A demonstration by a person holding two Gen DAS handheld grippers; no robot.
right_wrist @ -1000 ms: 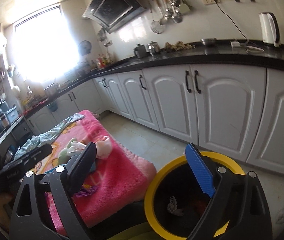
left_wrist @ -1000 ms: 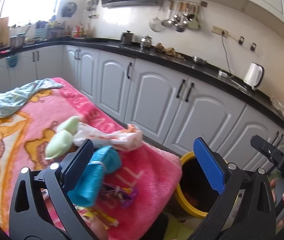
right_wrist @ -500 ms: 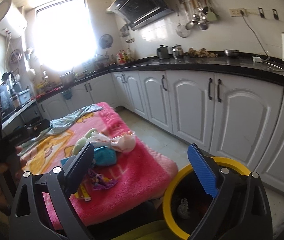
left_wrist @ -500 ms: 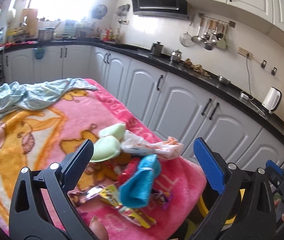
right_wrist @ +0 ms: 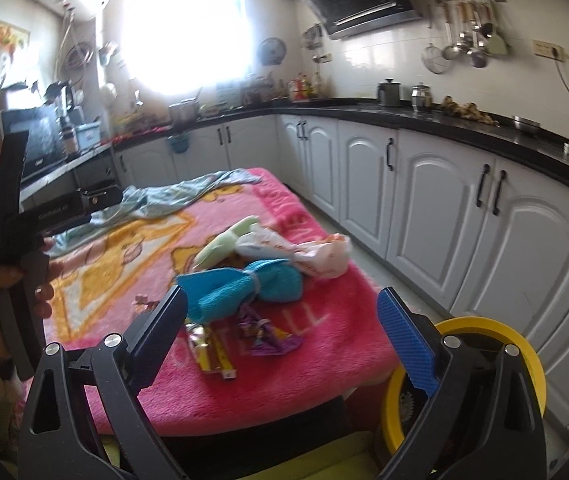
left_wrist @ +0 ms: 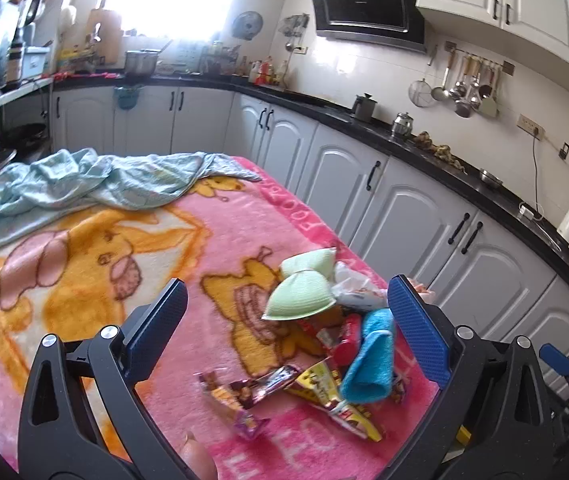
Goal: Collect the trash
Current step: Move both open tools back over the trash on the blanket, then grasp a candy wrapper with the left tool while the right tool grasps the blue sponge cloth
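Partly hidden: yellow bin (right_wrist: 524, 344) behind right gripper (right_wrist: 284, 320).

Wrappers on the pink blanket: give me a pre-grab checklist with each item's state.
1. Left gripper open and holding nothing: ok.
2. Right gripper open and holding nothing: ok.
3. Wrappers in view on the blanket, uncovered at the near edge: ok.
4. Wrappers free of non-trash: not ok; the blue cloth lies over some of them.
5. Bin within view beside the table, mouth unobstructed: ok from the right wrist view.
6. Room left in the bin: cannot tell; the gripper hides most of the inside.
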